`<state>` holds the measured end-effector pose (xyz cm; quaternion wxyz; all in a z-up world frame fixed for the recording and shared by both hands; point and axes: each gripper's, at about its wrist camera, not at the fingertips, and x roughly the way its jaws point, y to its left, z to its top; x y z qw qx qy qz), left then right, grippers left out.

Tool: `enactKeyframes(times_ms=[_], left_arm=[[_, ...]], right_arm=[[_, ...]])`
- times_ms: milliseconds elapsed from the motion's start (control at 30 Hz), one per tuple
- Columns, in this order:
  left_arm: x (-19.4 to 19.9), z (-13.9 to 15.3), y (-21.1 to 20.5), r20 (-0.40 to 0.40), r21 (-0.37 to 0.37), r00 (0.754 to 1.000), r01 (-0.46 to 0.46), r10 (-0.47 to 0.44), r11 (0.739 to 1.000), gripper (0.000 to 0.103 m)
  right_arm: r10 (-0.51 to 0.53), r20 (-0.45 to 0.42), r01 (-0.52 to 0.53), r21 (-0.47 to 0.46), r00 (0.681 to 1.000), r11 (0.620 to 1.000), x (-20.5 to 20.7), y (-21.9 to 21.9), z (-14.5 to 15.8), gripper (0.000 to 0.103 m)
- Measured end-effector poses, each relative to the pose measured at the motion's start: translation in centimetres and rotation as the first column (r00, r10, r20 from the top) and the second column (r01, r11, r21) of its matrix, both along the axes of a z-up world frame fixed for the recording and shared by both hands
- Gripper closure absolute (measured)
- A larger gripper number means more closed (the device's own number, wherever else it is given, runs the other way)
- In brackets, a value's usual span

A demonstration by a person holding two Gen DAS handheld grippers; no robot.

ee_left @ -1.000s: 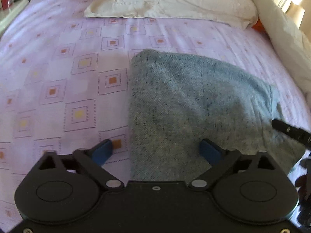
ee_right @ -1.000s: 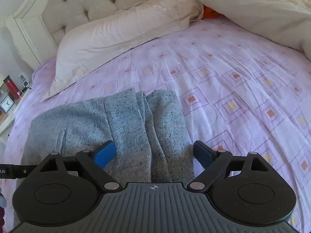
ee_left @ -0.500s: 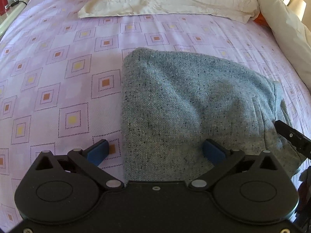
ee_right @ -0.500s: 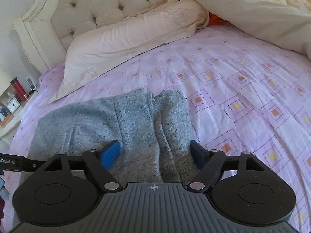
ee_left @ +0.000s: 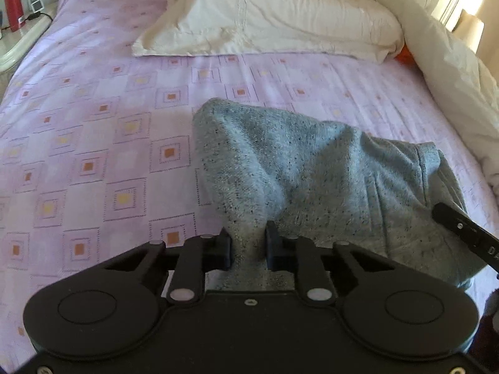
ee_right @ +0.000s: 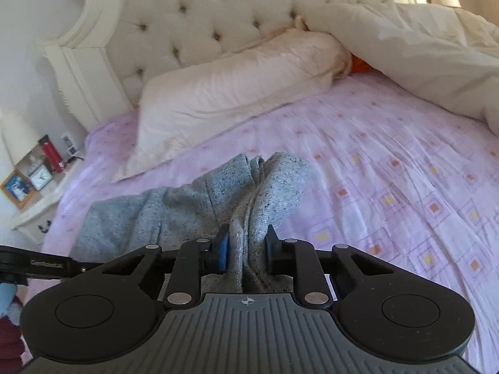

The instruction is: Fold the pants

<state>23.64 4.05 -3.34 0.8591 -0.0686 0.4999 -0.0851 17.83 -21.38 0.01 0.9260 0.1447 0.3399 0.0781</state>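
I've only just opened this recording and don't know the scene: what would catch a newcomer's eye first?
The grey speckled pants, lying mid-bed on the lilac patterned sheet, pinched at the near edge by both grippers: the left gripper and the right gripper have just closed on bunched cloth. Behind them, a cream pillow leans against the tufted headboard.

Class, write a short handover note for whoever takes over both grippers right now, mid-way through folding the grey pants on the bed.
Left gripper: jaws just closed, pinching the near edge of the grey pants.
Right gripper: jaws just closed on bunched fabric at the other near corner.
Pants: partly folded on the purple sheet, near edge raised.
Done: both corners gripped.
Left: probably carry the edge over toward the pillow, lay flat, release.
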Motion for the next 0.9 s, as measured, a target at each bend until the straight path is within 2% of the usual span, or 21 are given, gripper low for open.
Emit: enactKeyframes(times_ms=[167,433,633,733,833,867,900], left_arm=[[-1.9,2.4,2.0,0.022,0.039,1.000,-0.009,0.009,0.999,0.079],[-3.6,4.9,9.4,0.045,0.118,0.998,-0.045,0.040,0.992,0.079],[-2.5,3.8,14.5,0.030,0.144,0.995,-0.102,0.099,0.984,0.078],[-1.2,2.1,16.0,0.005,0.130,0.993,-0.120,0.121,0.984,0.077],[0.0,-0.6,16.8,-0.049,0.118,0.990,-0.124,0.131,0.985,0.066],[0.1,-1.2,17.0,-0.056,0.119,0.989,-0.130,0.137,0.984,0.055],[0.0,-1.7,17.2,-0.053,0.111,0.988,-0.135,0.142,0.984,0.050]], right_arm=[[0.055,0.003,-0.055,0.037,0.998,0.998,0.1,3.5,1.5,0.082],[0.160,-0.014,-0.158,0.084,0.987,0.984,3.0,11.2,0.6,0.082],[0.189,-0.069,-0.185,0.063,0.980,0.981,5.8,14.9,-1.2,0.082],[0.184,-0.129,-0.187,-0.012,0.975,0.982,6.8,15.7,-3.2,0.082],[0.195,-0.129,-0.206,-0.080,0.972,0.975,6.8,15.9,-4.8,0.078],[0.200,-0.121,-0.214,-0.111,0.972,0.971,6.8,16.2,-4.7,0.076],[0.207,-0.117,-0.223,-0.138,0.971,0.965,6.7,16.5,-4.7,0.076]])
